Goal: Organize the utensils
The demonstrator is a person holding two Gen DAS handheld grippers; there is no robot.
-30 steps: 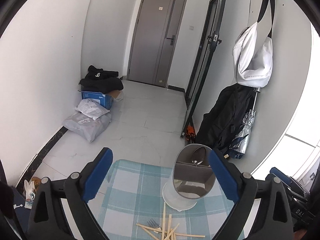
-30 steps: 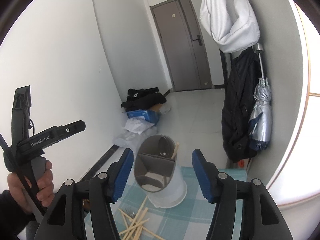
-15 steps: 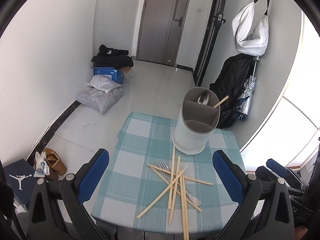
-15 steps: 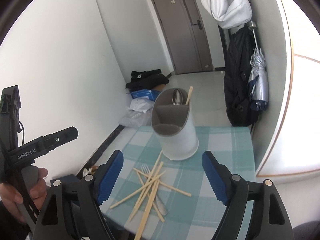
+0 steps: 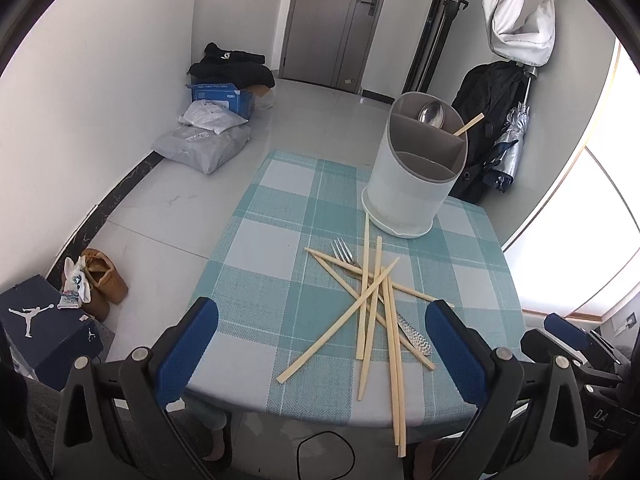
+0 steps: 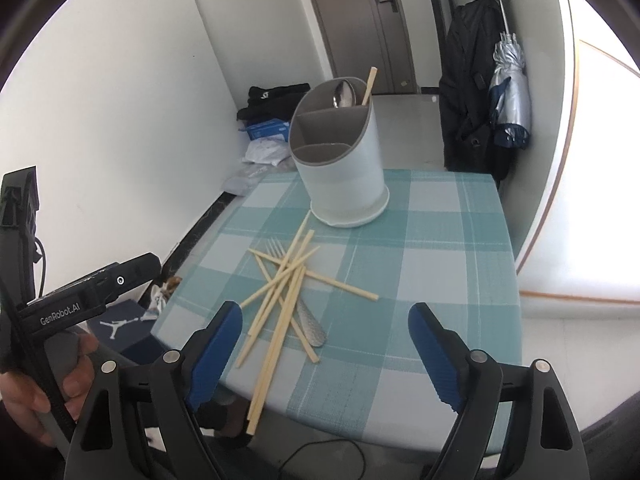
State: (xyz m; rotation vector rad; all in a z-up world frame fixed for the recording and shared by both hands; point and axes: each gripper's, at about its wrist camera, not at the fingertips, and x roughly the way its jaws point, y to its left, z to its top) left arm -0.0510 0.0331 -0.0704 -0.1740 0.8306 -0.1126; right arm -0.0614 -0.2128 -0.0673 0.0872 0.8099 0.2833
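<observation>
A white utensil holder (image 5: 412, 184) with grey dividers stands at the far side of the checked table (image 5: 280, 264); it also shows in the right wrist view (image 6: 340, 168). A spoon (image 5: 432, 114) and one chopstick (image 5: 468, 125) stand in its far compartment. Several wooden chopsticks (image 5: 372, 312) lie crossed in a pile over a metal fork (image 5: 344, 254) in front of it; the pile also shows in the right wrist view (image 6: 284, 292). My left gripper (image 5: 320, 344) and right gripper (image 6: 324, 348) are open and empty above the table's near edge.
The table stands in a hallway with white walls. Bags, a blue box (image 5: 218, 96) and black clothes lie on the floor at the left. A shoe box (image 5: 44, 324) and shoes sit near the left front. A black coat and umbrella (image 5: 508, 144) hang at the right.
Both grippers have pulled back and tilted down. The holder has receded from between the fingers, and the pile of chopsticks and the table's near edge have come into view.
</observation>
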